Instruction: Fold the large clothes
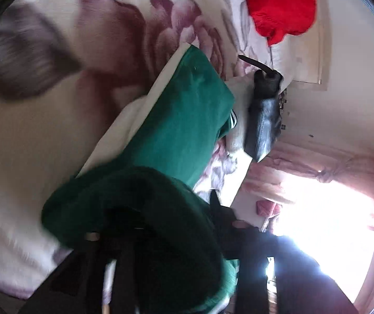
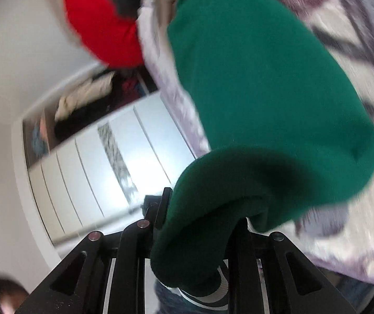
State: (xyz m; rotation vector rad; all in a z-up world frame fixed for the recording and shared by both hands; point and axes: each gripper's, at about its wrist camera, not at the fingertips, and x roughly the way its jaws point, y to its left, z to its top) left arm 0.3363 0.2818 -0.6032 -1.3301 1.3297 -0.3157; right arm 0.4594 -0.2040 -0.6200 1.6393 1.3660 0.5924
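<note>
A large green garment [image 1: 187,120] lies stretched over a floral blanket [image 1: 56,130] on a bed, with a white layer [image 1: 113,141] showing along its edge. Its near end is lifted and curled back over my left gripper [image 1: 168,201], which is shut on it; the cloth hides one finger. In the right wrist view the same green garment [image 2: 252,78] rises in a thick fold into my right gripper [image 2: 205,209], which is shut on it. A striped hem [image 2: 213,295] hangs below the jaws. Both views are blurred.
A red garment [image 1: 281,2] sits at the bed's far end, also the red garment [image 2: 100,26] in the right view. A black leather item [image 1: 262,125] lies beside the green cloth. A bright window [image 1: 325,222] with pink curtains [image 1: 357,167] is on one side, a white wardrobe [image 2: 95,157] on the other.
</note>
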